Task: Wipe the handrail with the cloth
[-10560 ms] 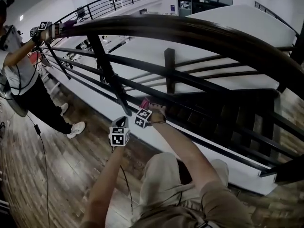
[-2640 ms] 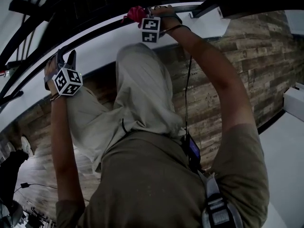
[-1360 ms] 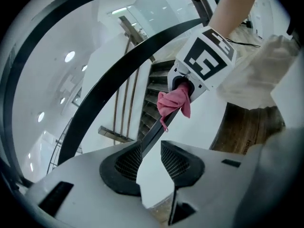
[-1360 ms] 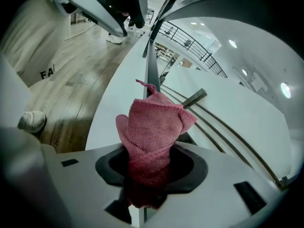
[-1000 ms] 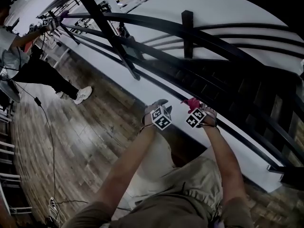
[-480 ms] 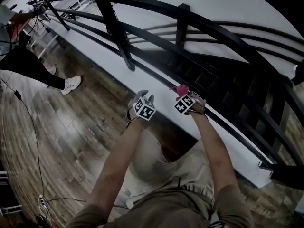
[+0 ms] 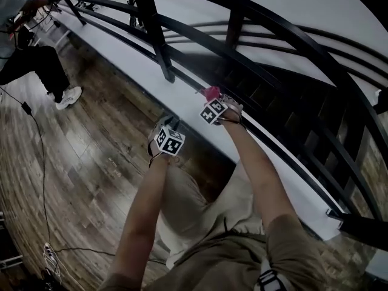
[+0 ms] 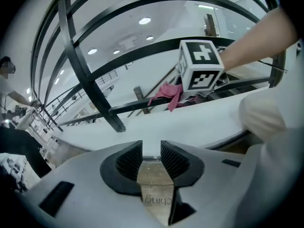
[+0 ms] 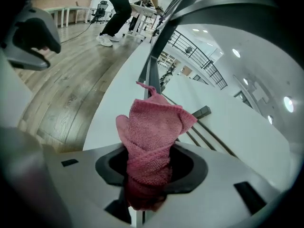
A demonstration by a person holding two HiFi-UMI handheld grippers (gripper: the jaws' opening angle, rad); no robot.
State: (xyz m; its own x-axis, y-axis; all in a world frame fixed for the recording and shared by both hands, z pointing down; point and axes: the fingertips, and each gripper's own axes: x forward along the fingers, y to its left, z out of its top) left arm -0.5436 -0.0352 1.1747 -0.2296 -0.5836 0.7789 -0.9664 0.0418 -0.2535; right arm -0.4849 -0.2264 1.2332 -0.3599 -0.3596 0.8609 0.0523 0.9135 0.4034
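A pink cloth (image 9: 153, 132) sticks up out of my right gripper (image 9: 151, 171), whose jaws are shut on it. In the head view the cloth (image 7: 211, 93) sits against the lowest bar of the black railing (image 7: 303, 38), just above the white ledge (image 7: 121, 59). My left gripper (image 8: 151, 158) hovers beside it on the floor side, a little left of the right one (image 7: 213, 102). Its jaws stand apart with nothing between the ribbed pads (image 8: 128, 159). From the left gripper view I see the cloth (image 8: 166, 95) hanging under the right gripper's marker cube (image 8: 202, 70).
A slanted black post (image 7: 151, 32) meets the ledge just left of the cloth. Wooden floor (image 7: 79, 156) with a cable (image 7: 42, 180) lies to the left. Another person (image 7: 30, 62) stands by the railing at the far left. My own legs are below the grippers.
Both grippers have slid left along the bottom of the railing, closer to the slanted post. The cloth stays in the right gripper; the left jaws keep the same gap.
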